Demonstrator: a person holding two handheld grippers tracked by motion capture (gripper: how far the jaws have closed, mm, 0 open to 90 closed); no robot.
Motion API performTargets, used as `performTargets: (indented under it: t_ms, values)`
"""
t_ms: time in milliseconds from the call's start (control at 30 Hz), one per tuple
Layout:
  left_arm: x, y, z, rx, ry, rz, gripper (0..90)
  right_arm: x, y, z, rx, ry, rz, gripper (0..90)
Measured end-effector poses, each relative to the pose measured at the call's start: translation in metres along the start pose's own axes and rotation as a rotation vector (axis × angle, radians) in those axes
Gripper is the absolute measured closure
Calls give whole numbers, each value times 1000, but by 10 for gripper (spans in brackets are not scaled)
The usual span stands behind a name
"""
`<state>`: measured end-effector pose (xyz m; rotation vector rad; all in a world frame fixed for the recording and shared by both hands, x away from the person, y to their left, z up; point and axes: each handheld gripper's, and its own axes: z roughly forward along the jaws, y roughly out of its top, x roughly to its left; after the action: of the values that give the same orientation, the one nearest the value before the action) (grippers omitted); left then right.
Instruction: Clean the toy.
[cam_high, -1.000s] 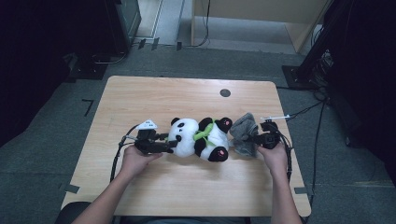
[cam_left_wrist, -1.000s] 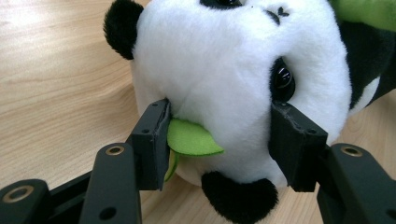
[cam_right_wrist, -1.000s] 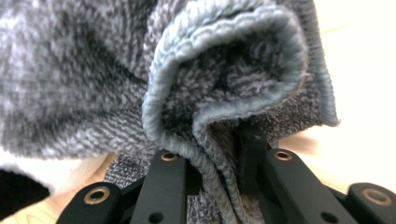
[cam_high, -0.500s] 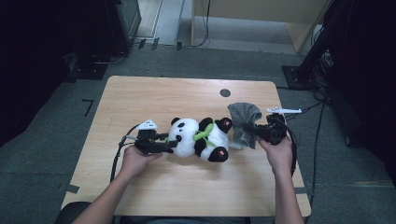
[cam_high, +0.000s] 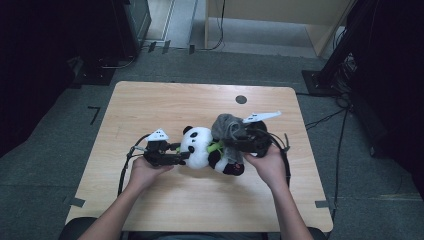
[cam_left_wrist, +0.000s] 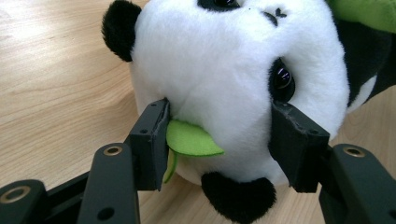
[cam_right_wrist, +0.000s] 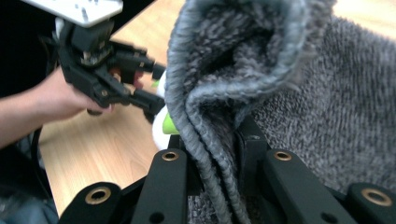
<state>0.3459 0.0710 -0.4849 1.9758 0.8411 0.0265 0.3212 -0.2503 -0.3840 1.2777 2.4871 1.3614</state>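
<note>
We see the left gripper (cam_left_wrist: 219, 135) clamping the panda's (cam_high: 202, 147) head, the right gripper (cam_right_wrist: 217, 154) pinching a grey towel (cam_right_wrist: 299, 93); the towel may slip, seemingly thinly gripped.

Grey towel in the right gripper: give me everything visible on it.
The grey towel is thick looped terry, bunched and folded. The right gripper is shut on a doubled edge of it, the corded hem running down between the jaws. In the high view it is raised in a lump over the body of the plush panda, whose head sits in the left gripper. Whether it touches the panda cannot be told.
</note>
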Motion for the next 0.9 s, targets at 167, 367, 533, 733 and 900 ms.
performTargets:
  t_ms: [167, 367, 533, 733, 900]
  values:
    - [-1, -1, -3, -5, 4, 3, 356, -7, -3, 29, 46, 16, -1, 782]
    - [-2, -3, -5, 9, -26, 19, 248, -21, -1, 32, 20, -1, 9, 785]
    - [-9, -7, 0, -22, -21, 66, 193, -31, 3, 36, 2, -6, 21, 786]
    - [-8, -9, 18, -50, 2, 77, 119, -40, 7, 40, -16, -19, 38, 787]
    - [-8, -10, 19, -75, 42, 55, 268, -36, 11, 40, -18, -30, 45, 789]
